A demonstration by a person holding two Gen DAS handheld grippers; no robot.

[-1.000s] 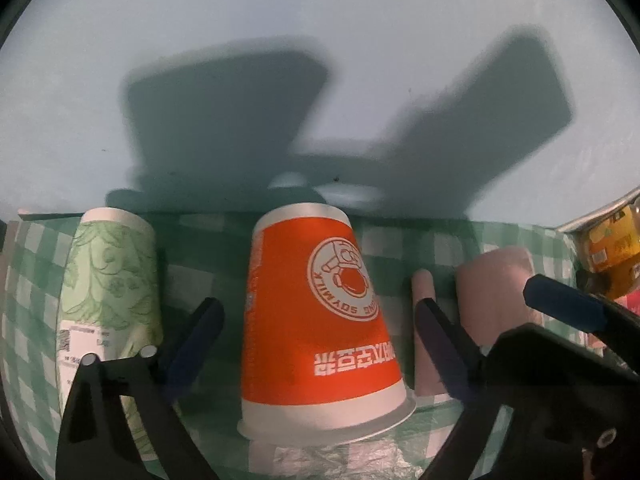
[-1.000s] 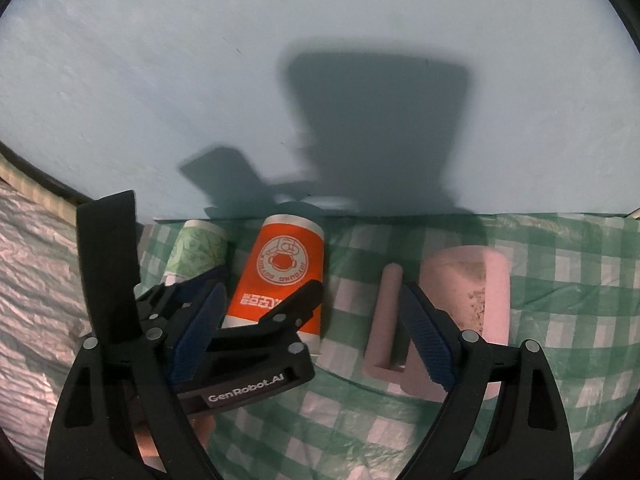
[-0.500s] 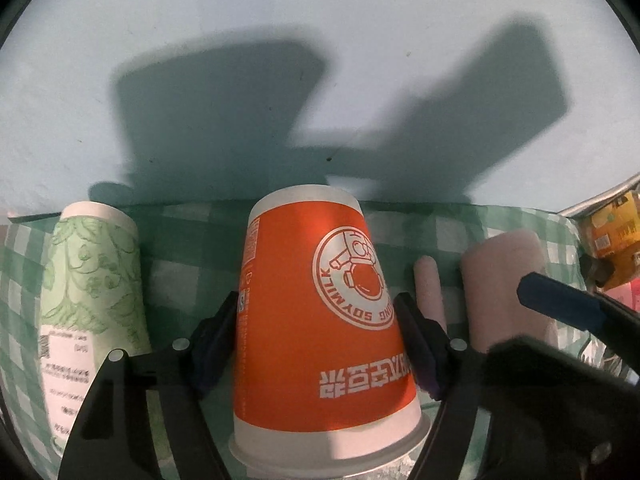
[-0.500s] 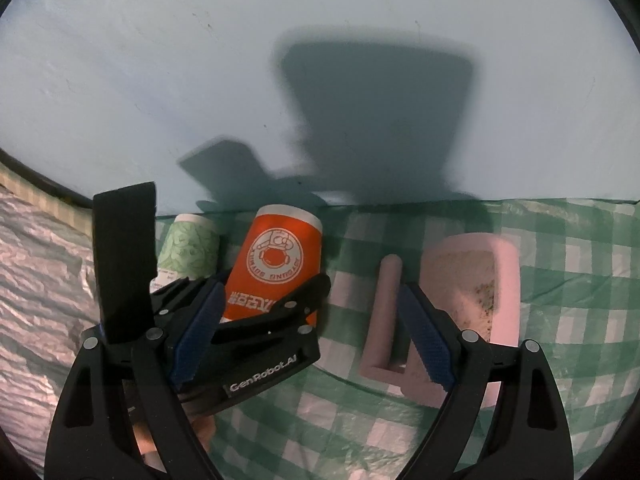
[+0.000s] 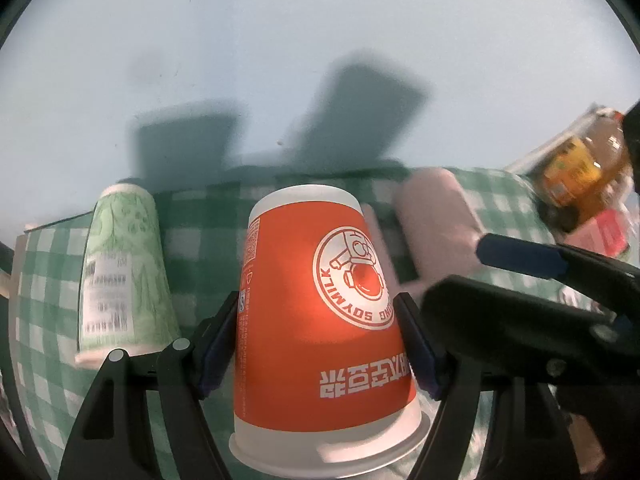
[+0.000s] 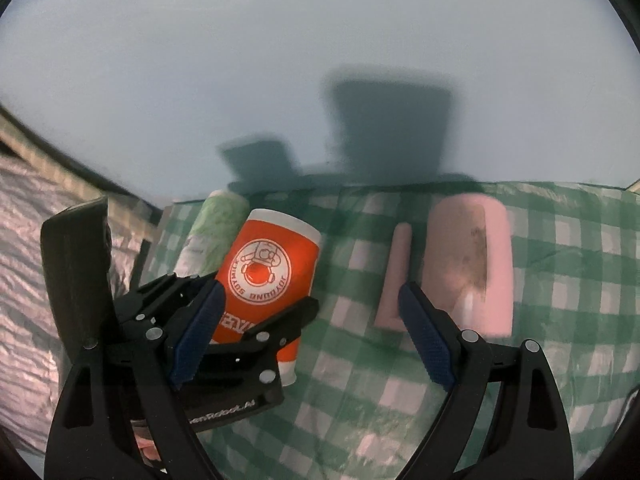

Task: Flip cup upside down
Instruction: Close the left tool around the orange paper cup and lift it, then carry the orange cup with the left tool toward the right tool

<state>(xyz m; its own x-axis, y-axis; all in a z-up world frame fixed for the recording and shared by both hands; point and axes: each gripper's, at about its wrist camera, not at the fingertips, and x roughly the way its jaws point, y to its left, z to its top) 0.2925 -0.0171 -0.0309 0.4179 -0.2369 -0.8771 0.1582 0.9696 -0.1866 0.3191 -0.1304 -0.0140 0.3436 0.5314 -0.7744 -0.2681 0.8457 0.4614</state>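
An orange paper cup (image 5: 320, 320) with a white soymilk logo stands rim down, tilted a little, between the fingers of my left gripper (image 5: 320, 340), which is shut on its sides. It appears lifted slightly off the green checked cloth (image 5: 200, 232). In the right wrist view the same orange cup (image 6: 268, 276) sits in the left gripper at the left. My right gripper (image 6: 308, 336) is open and empty, in front of a pink mug (image 6: 468, 268) that stands upside down with its handle to the left.
A green patterned paper cup (image 5: 124, 272) stands rim down left of the orange one. The pink mug (image 5: 436, 224) is right of it. A bottle with an orange label (image 5: 580, 172) lies at the far right. A pale wall rises just behind the cloth.
My left gripper moved forward around the orange cup and shut on it, then tilted and raised it slightly. My right gripper stayed open and rose a little.
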